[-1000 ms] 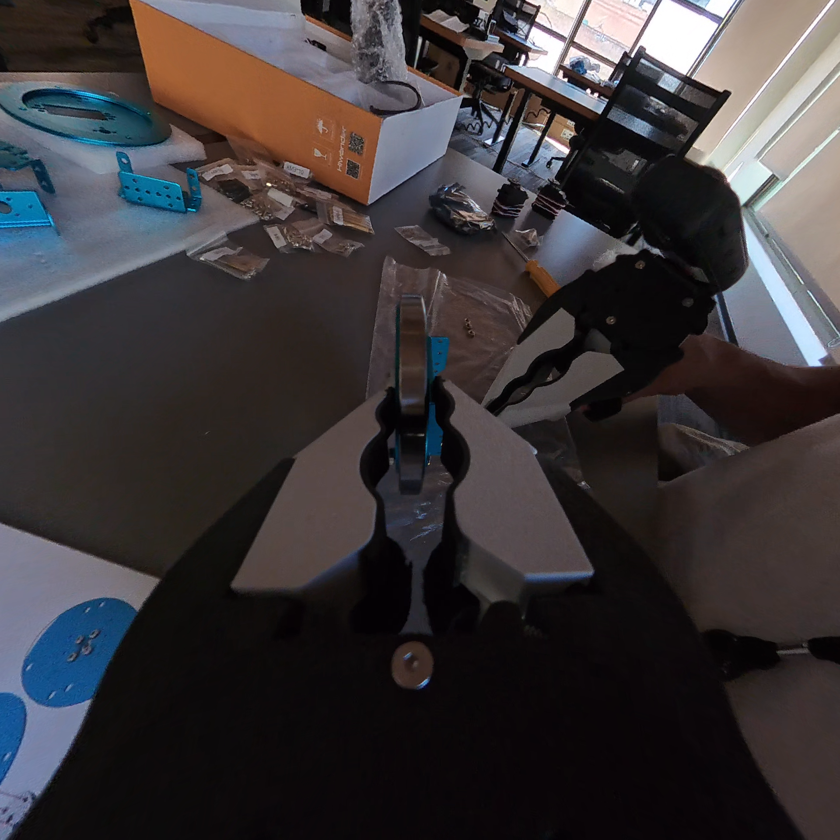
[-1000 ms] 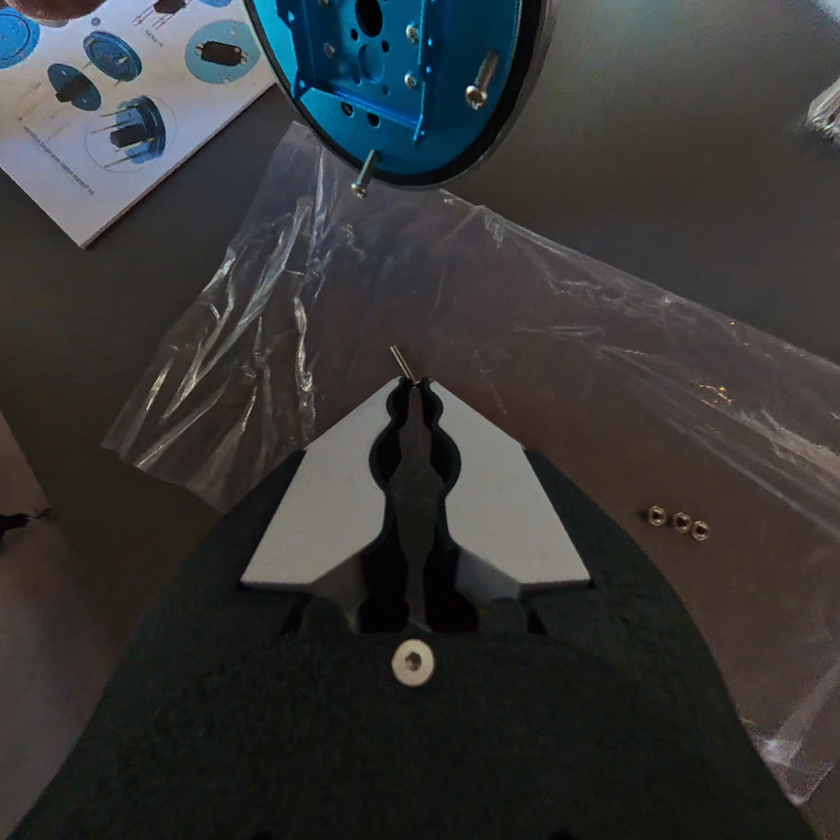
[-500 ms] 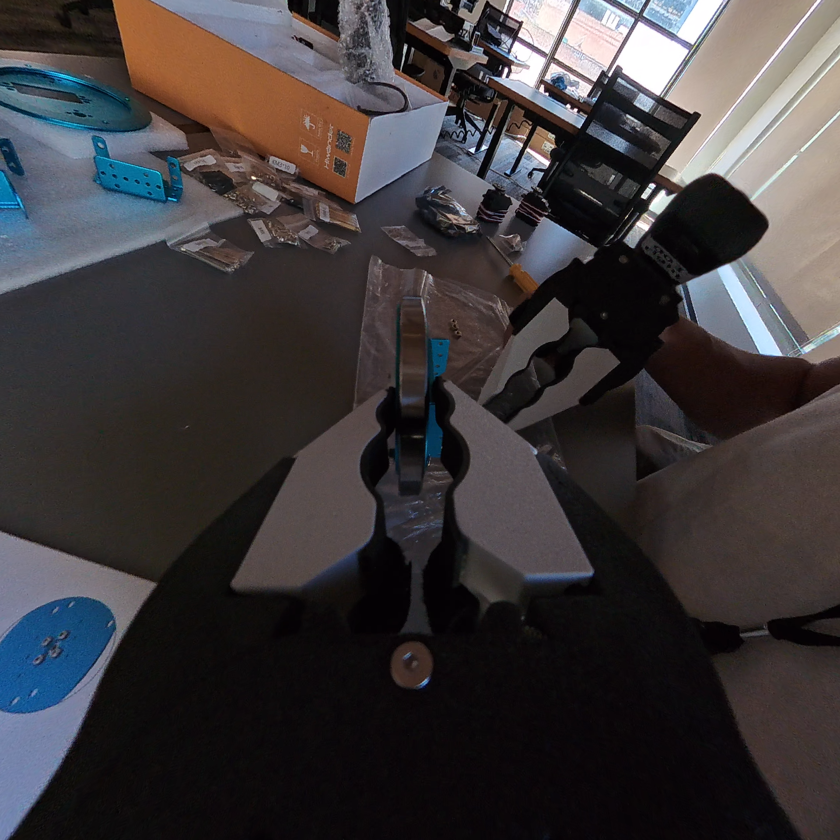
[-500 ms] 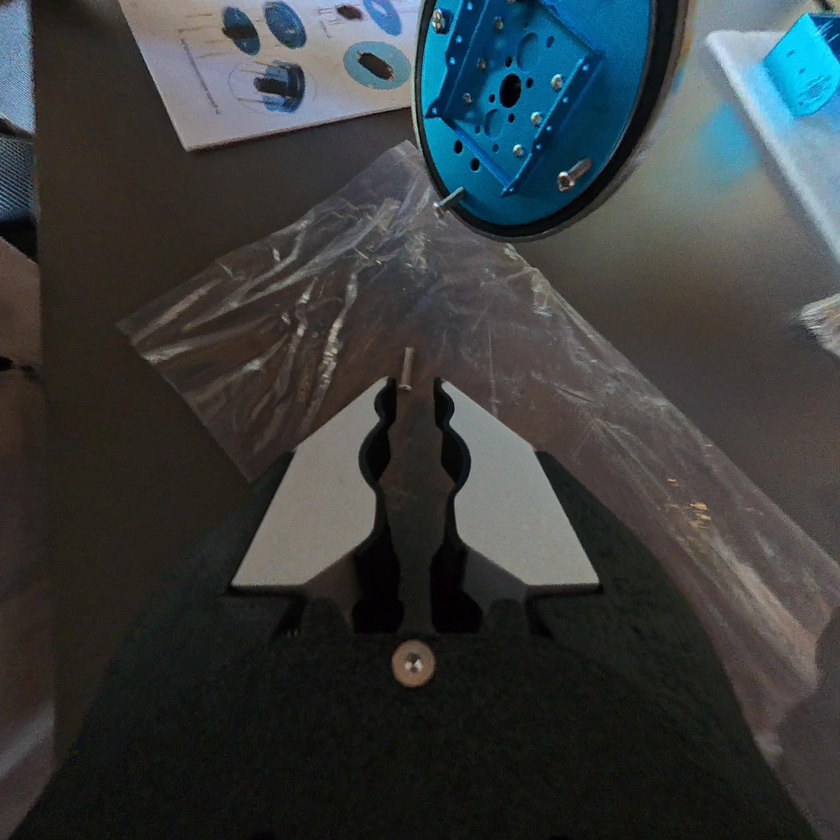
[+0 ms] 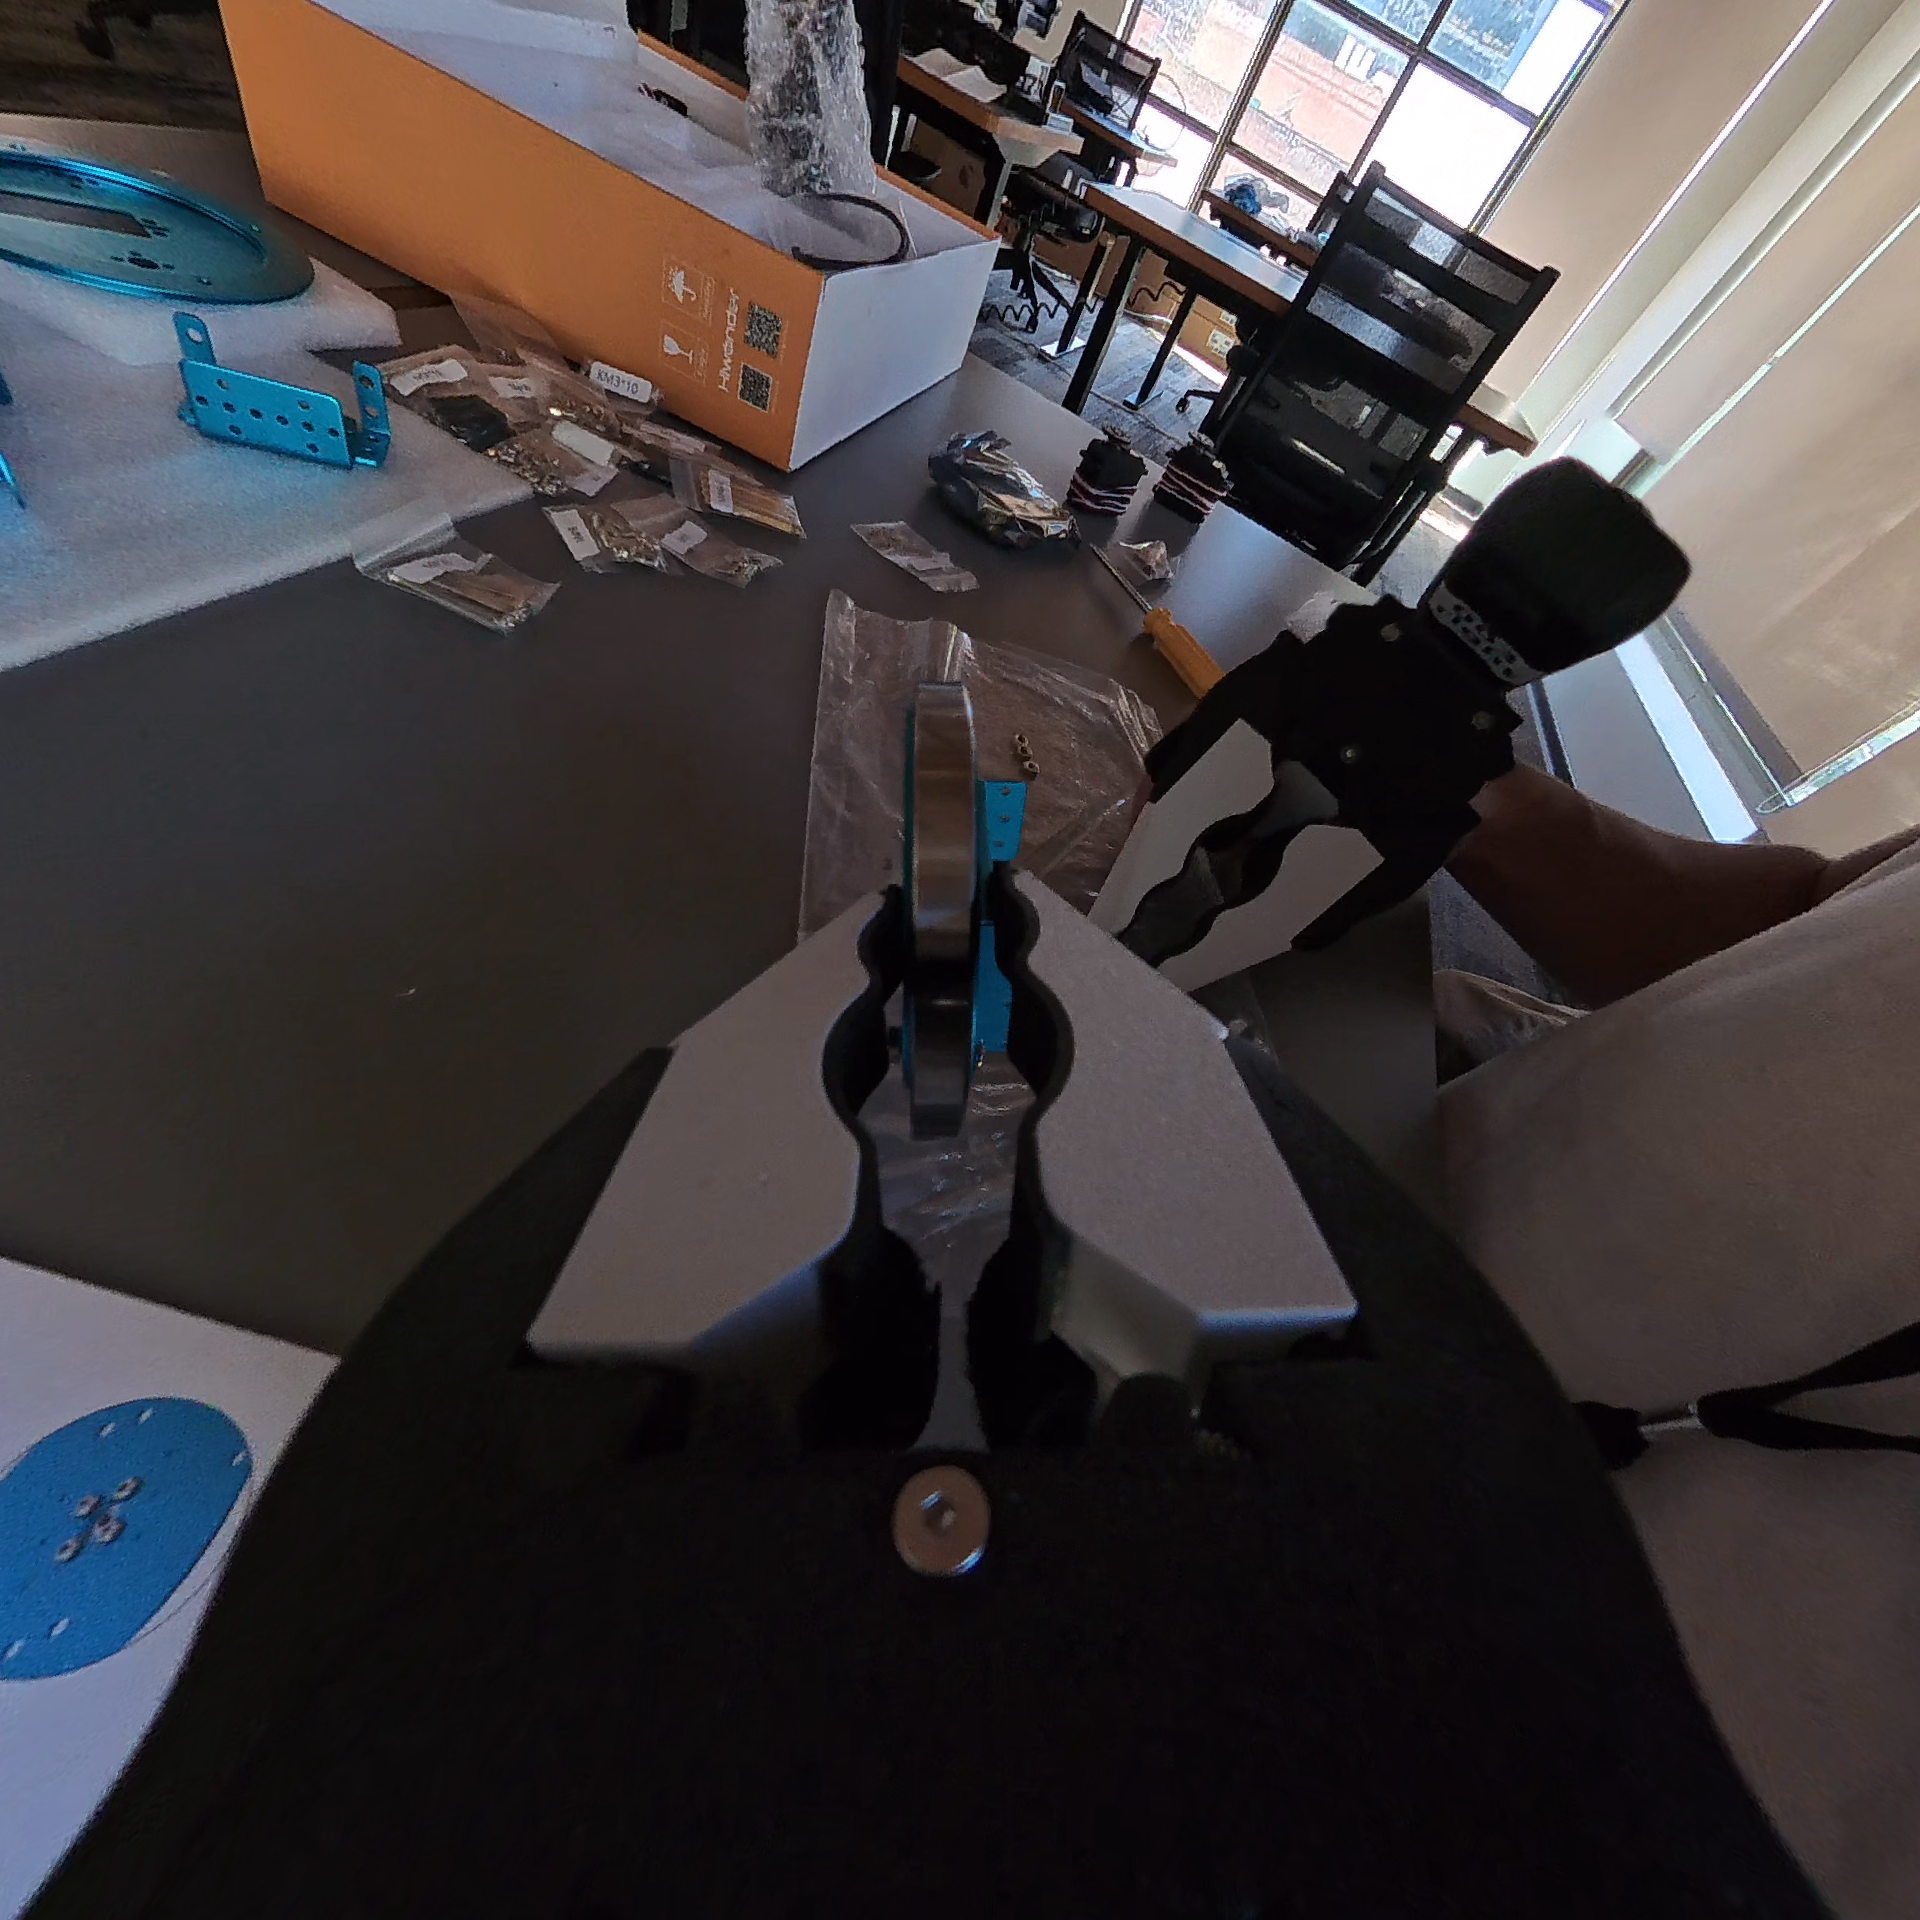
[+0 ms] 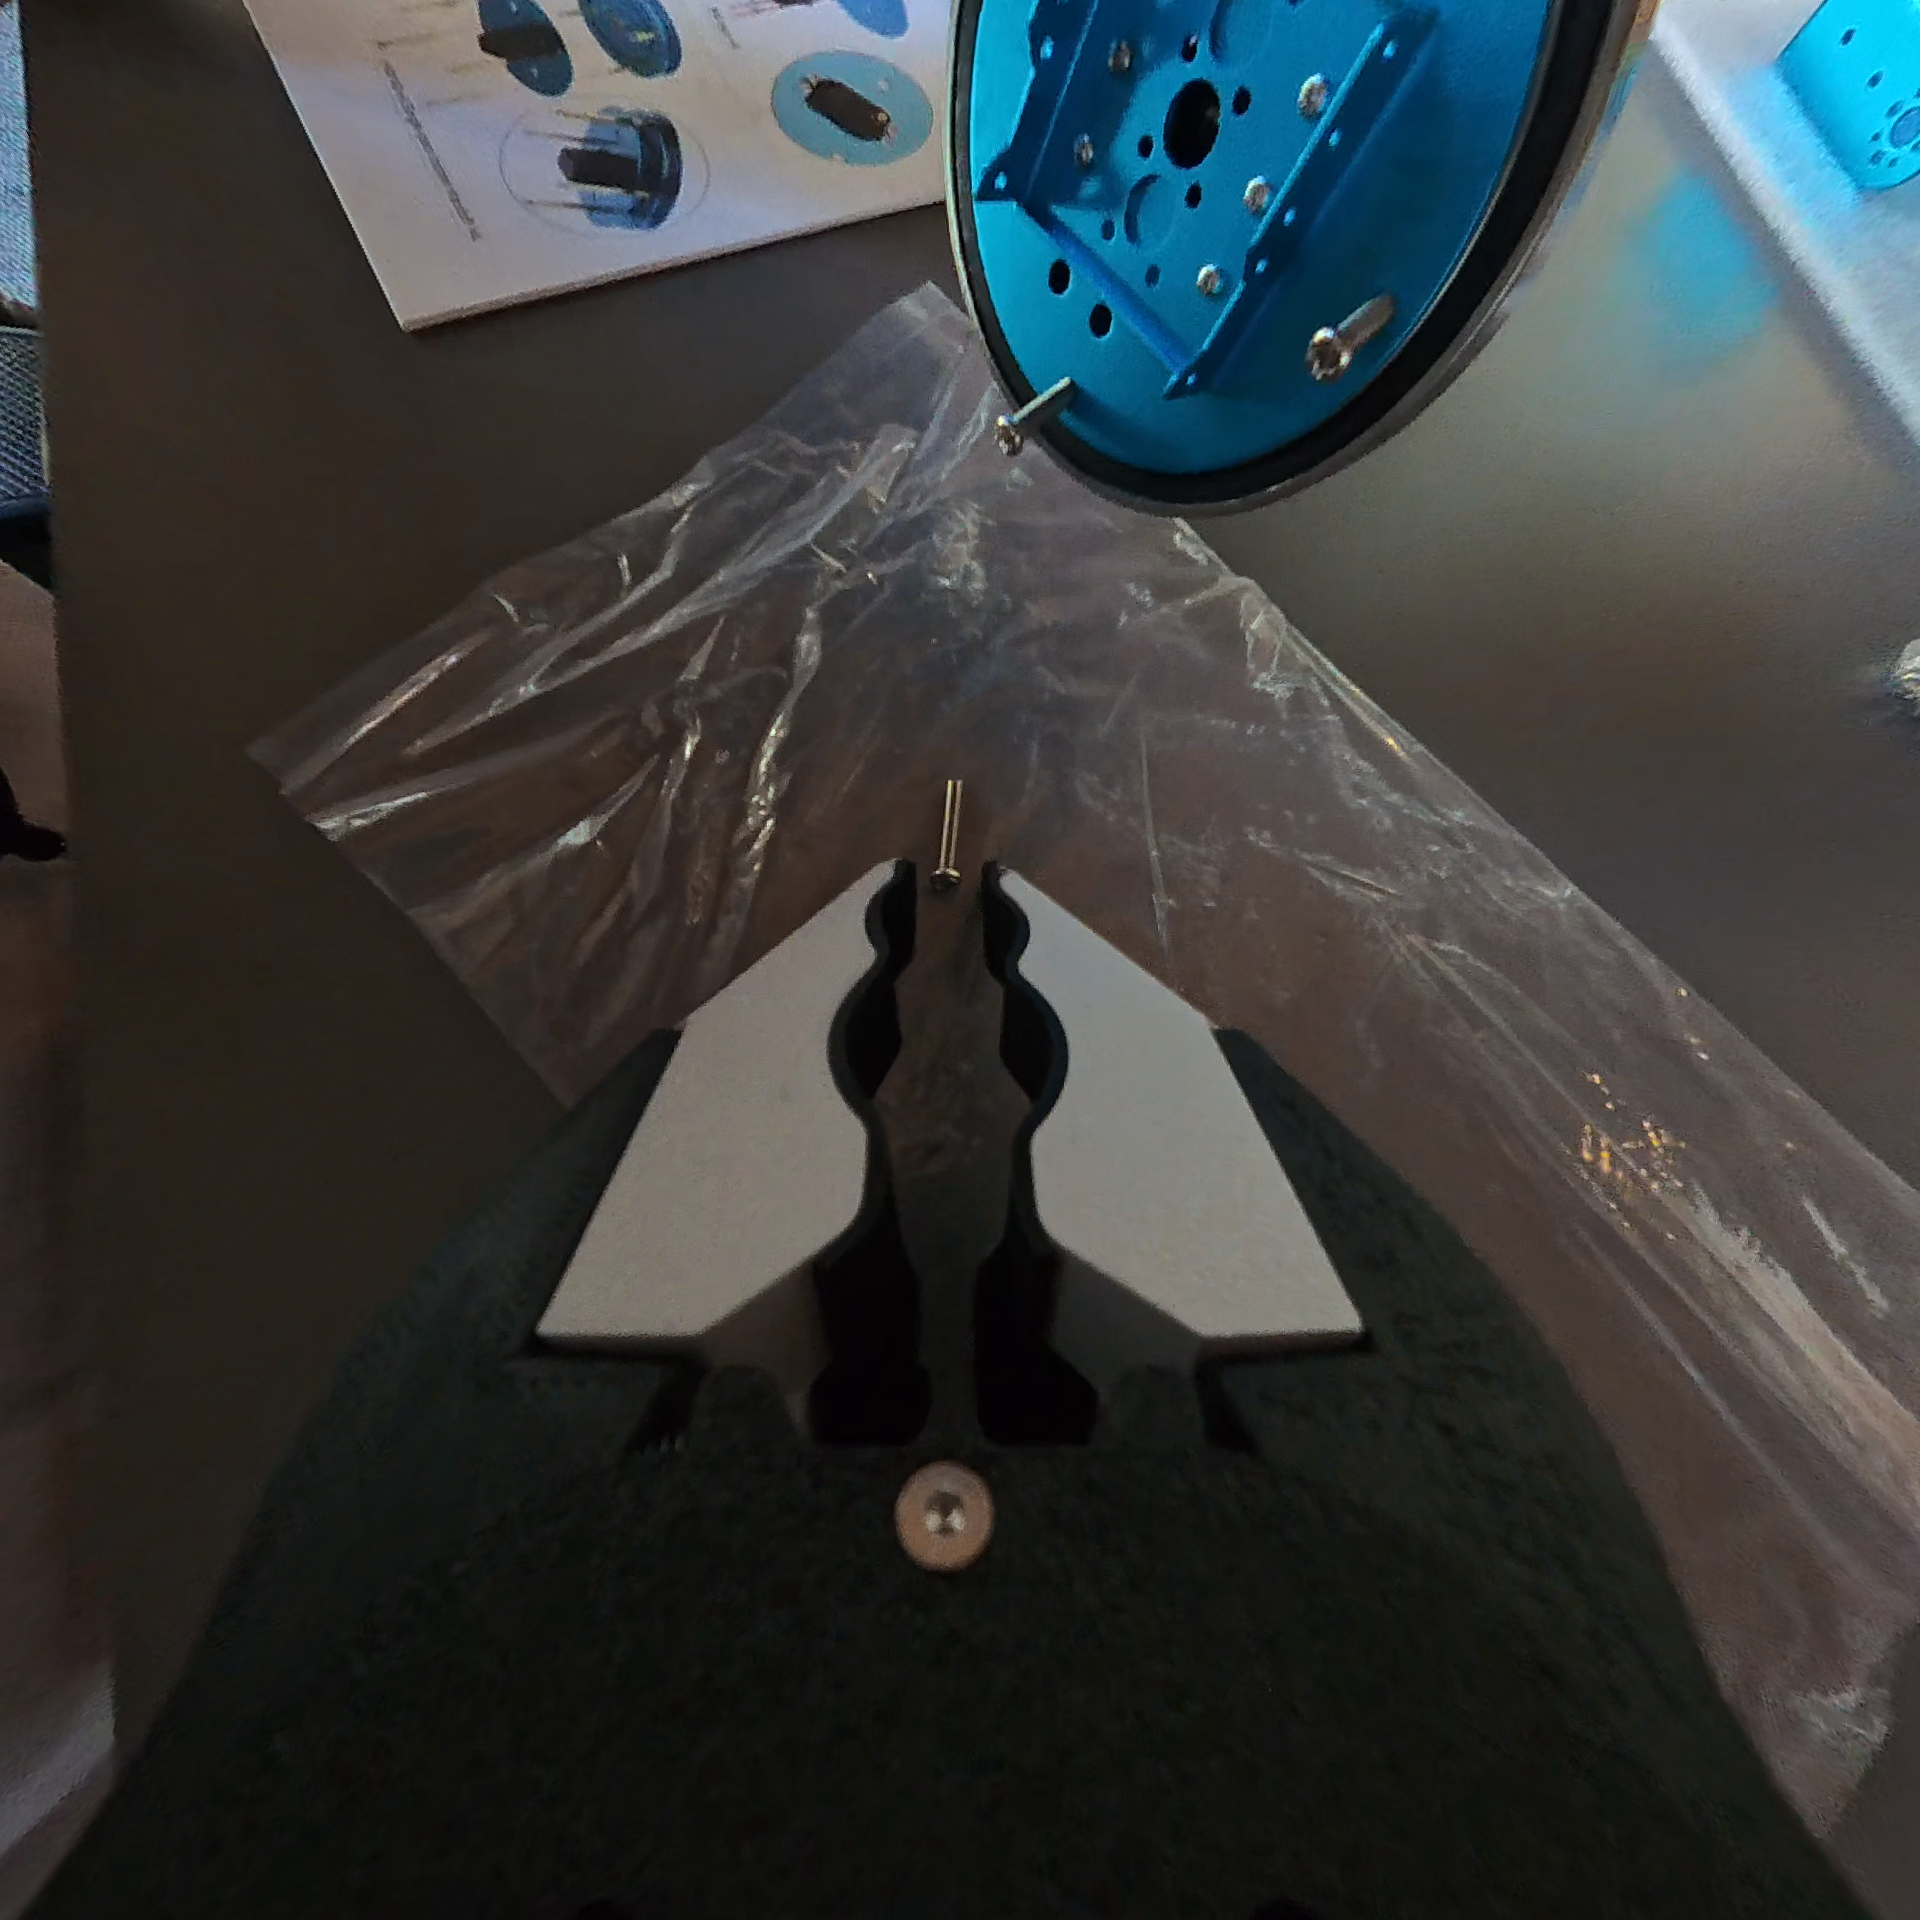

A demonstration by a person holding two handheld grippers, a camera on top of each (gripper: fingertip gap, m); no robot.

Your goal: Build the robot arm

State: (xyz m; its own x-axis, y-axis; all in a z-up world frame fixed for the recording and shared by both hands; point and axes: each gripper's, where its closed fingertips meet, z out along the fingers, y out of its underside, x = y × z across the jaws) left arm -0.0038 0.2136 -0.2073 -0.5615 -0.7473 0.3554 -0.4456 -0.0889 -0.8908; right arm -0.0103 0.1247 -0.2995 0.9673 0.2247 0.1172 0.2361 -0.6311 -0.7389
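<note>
- Left gripper [image 5: 940,914]: jaws closed narrowly on a blue disc assembly [image 5: 940,883], held edge-on and upright between the fingers; the metal rim faces the camera, a blue bracket [image 5: 1003,810] shows on its right face.
- Blue disc assembly, right wrist view [image 6: 1278,229]: at 1 o'clock, raised above the table, flat blue face toward the camera; a square blue bracket is fastened on it, and two screws [image 6: 1345,338] stand out from the lower edge (one at 5 o'clock of the disc, one at 7 o'clock).
- Right gripper [image 6: 945,883]: fingers a little apart, gripping nothing; a small loose screw [image 6: 948,831] lies on the plastic with its head level with the fingertips, between them. Whether either finger touches it cannot be told.
- Right gripper, left wrist view [image 5: 1174,935]: at 3 o'clock, pointing down at the table, a bare forearm [image 5: 1621,894] behind it.
- Clear plastic bag [image 6: 1143,779]: flat on the dark table [image 5: 364,883], under both grippers; three small nuts [image 5: 1023,753] rest on it at 12 o'clock of the left gripper.
- Instruction sheet [image 6: 582,156]: at 11 o'clock in the right wrist view, printed with blue part drawings.
- Orange and white box [image 5: 582,229]: open, at 11 o'clock in the left wrist view.
- Small hardware packets [image 5: 582,488]: scattered before the box.
- Blue U-bracket [image 5: 281,410]: on white foam [image 5: 156,520], at 10 o'clock.
- Yellow-handled screwdriver [image 5: 1164,629]: at 1 o'clock, beyond the bag.
</note>
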